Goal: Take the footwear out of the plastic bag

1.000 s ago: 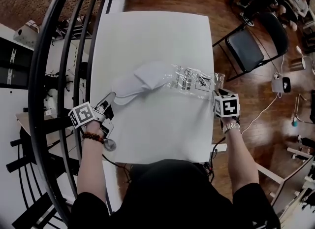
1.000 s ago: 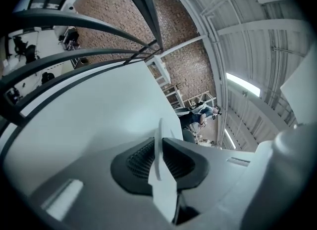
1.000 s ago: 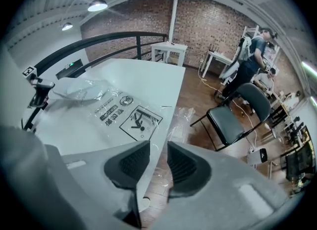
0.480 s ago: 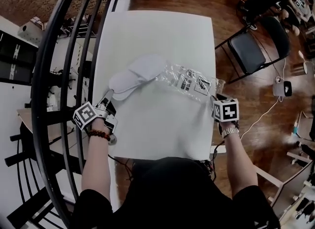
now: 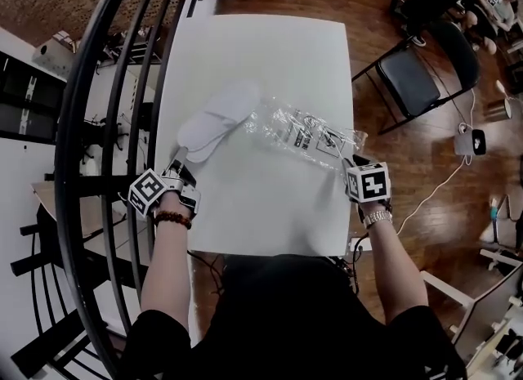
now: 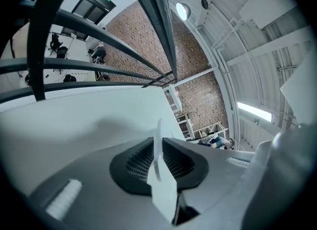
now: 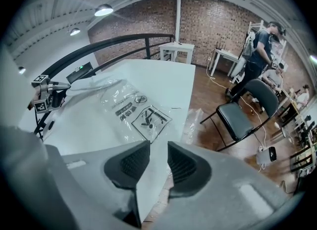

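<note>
**A:** Your left gripper [image 6: 159, 147] is pinched tight on a thin edge at the near end of the white slippers [image 5: 216, 121].

**B:** Yes, and they lie on the table [image 5: 261, 51], just beside the mouth of the plastic bag [image 5: 298, 129].

**A:** Your right gripper [image 7: 158, 162] has its jaws apart.

**B:** It's at the table's right edge, with the bag's crumpled end just ahead of it.

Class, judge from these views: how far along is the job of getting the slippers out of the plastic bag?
Done: the white slippers lie on the table, seemingly out of the clear plastic bag. In hand: the left hand-held gripper pinches a slipper's thin edge; the right hand-held gripper sits at the bag's far end, grip unclear. Left: letting go of the slippers.
</note>
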A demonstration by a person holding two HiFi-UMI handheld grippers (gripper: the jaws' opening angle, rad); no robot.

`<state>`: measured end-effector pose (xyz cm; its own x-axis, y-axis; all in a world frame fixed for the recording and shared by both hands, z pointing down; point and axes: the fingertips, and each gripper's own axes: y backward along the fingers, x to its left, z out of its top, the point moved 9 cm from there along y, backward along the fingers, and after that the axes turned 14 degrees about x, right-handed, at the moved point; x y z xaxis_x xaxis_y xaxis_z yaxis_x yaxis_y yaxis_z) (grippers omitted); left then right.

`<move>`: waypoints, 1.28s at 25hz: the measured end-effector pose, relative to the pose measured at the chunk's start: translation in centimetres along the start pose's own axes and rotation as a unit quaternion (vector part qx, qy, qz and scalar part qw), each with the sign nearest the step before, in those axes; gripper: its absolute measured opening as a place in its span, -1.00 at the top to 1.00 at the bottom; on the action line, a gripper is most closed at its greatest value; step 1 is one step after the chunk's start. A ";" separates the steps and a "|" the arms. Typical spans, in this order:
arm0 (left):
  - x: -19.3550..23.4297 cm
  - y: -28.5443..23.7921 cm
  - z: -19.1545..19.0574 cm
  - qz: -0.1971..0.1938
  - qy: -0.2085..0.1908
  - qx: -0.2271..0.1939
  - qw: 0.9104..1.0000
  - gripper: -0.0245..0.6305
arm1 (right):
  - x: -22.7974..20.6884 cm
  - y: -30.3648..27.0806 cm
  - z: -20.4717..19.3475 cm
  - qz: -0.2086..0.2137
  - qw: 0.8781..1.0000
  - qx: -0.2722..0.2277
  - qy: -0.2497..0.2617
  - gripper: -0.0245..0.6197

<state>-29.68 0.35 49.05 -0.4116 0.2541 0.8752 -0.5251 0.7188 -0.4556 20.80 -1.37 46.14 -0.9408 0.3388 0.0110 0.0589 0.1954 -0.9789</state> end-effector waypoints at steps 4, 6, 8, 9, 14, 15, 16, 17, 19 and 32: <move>-0.6 -0.6 -0.7 0.019 -0.013 -0.004 1.000 0.69 | -0.2 0.2 -0.4 0.003 1.000 -0.002 0.005 0.61; -1.0 -0.7 -1.0 0.028 -0.025 -0.003 0.999 0.68 | -0.2 0.3 -0.5 0.004 1.000 -0.002 0.013 0.61; -1.3 -0.7 -1.0 0.040 -0.039 0.002 0.998 0.67 | -0.1 0.4 -0.3 0.007 1.000 -0.001 0.019 0.61; -1.4 -0.8 -1.0 0.049 -0.047 0.005 0.998 0.62 | 0.0 0.4 -0.2 0.009 1.000 0.000 0.022 0.60; -1.3 -0.4 -1.5 0.096 -0.078 0.018 0.992 0.35 | 0.1 0.3 -0.3 0.017 0.999 0.003 0.040 0.51; -1.3 -0.2 -1.6 0.101 -0.080 0.017 0.992 0.34 | 0.1 0.4 -0.4 0.018 0.999 0.003 0.042 0.49; -1.3 0.0 -1.7 0.104 -0.081 0.016 0.991 0.34 | 0.2 0.5 -0.4 0.019 0.999 0.002 0.044 0.48; -1.4 0.1 -1.8 0.105 -0.082 0.014 0.991 0.34 | 0.1 0.6 -0.6 0.019 0.999 0.001 0.046 0.48; -1.4 0.4 -2.3 0.106 -0.084 0.011 0.991 0.34 | 0.1 0.7 -0.9 0.019 0.999 -0.002 0.050 0.47; -4.6 1.0 -6.5 0.096 -0.134 0.023 0.986 0.41 | 1.4 3.2 -1.9 0.029 0.993 -0.050 0.099 0.48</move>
<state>-23.49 4.11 45.63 -0.6851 0.1986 0.7009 -0.4486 0.6430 -0.6207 20.32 1.52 43.40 -0.8518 0.5239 0.0048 0.1535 0.2583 -0.9538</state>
